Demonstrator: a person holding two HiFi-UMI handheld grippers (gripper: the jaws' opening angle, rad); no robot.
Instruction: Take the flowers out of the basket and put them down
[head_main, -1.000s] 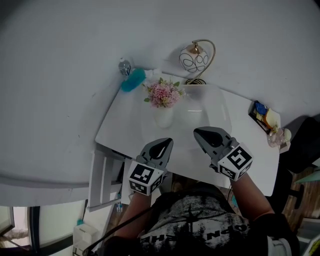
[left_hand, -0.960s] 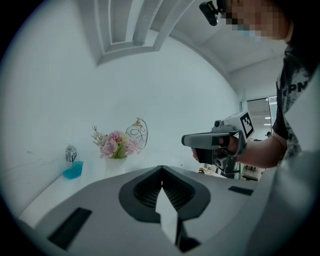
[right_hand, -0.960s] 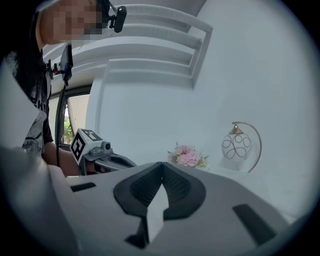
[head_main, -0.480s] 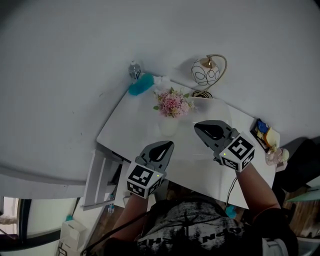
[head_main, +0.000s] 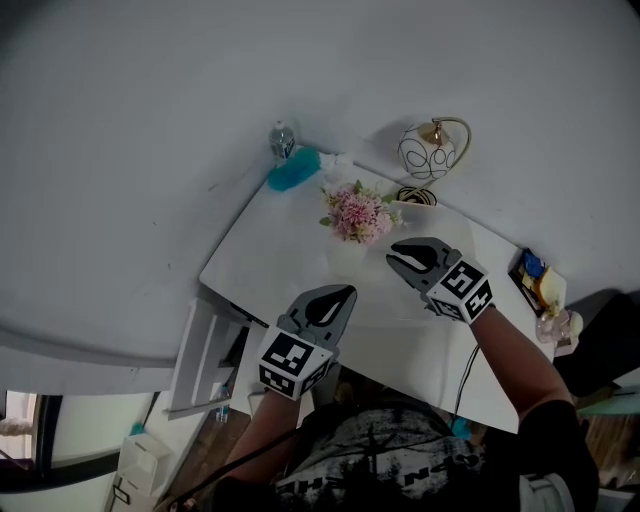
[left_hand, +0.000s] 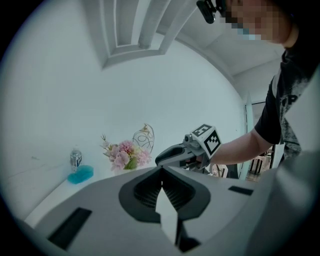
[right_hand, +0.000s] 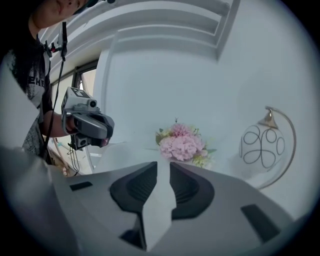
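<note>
A bunch of pink flowers (head_main: 357, 212) stands in a pale white basket (head_main: 343, 253) near the back of the white table (head_main: 270, 255). The flowers also show in the left gripper view (left_hand: 125, 155) and the right gripper view (right_hand: 181, 145). My right gripper (head_main: 392, 256) (right_hand: 163, 166) hovers just right of the flowers. Its jaws are opening, with a narrow gap and nothing between them. My left gripper (head_main: 347, 292) (left_hand: 161, 171) hangs over the table's front, short of the basket, shut and empty. Each gripper sees the other: the right gripper (left_hand: 175, 155), the left gripper (right_hand: 92, 127).
A wire-globe lamp (head_main: 432, 155) stands behind the flowers. A teal object (head_main: 293, 172) and a small bottle (head_main: 282, 140) sit at the back left corner. Small items (head_main: 540, 285) lie at the table's right end. A white cabinet (head_main: 205, 350) stands below the left edge.
The right gripper has moved closer to the flowers and its jaws have parted slightly. The left gripper has stayed shut near the table's front. The head view has shifted.
</note>
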